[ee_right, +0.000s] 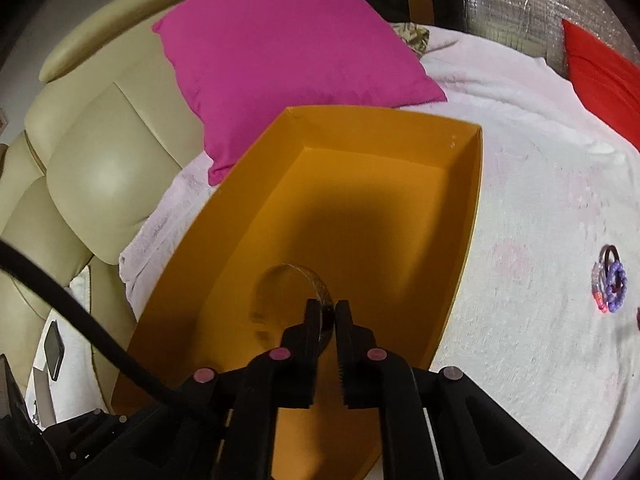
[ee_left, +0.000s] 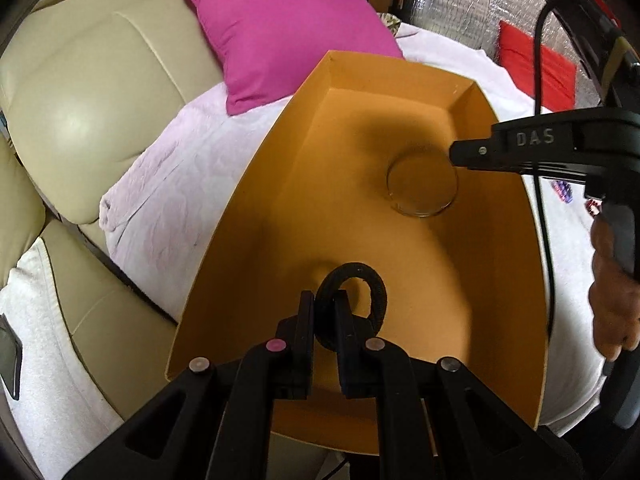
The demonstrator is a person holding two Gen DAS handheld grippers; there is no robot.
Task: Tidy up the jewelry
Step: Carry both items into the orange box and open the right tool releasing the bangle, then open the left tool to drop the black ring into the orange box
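An orange box [ee_left: 256,184] lies open on a white cloth; it also shows in the right wrist view [ee_right: 472,216]. My left gripper [ee_left: 324,300] is shut on a black hair tie [ee_left: 374,284] and holds it over the box's near end. My right gripper [ee_right: 328,312] is shut on a clear bangle [ee_right: 288,276] inside the box. In the left wrist view the bangle [ee_left: 422,182] sits at the tip of the right gripper [ee_left: 460,152]. Purple and pink bead bracelets [ee_right: 610,286] lie on the cloth to the right of the box.
A magenta cushion [ee_left: 276,24] leans behind the box against a cream leather sofa [ee_left: 80,112]. A red cushion [ee_right: 604,72] lies far right. A phone [ee_right: 54,350] rests on a white towel at the left. A black cable [ee_right: 80,312] crosses the lower left.
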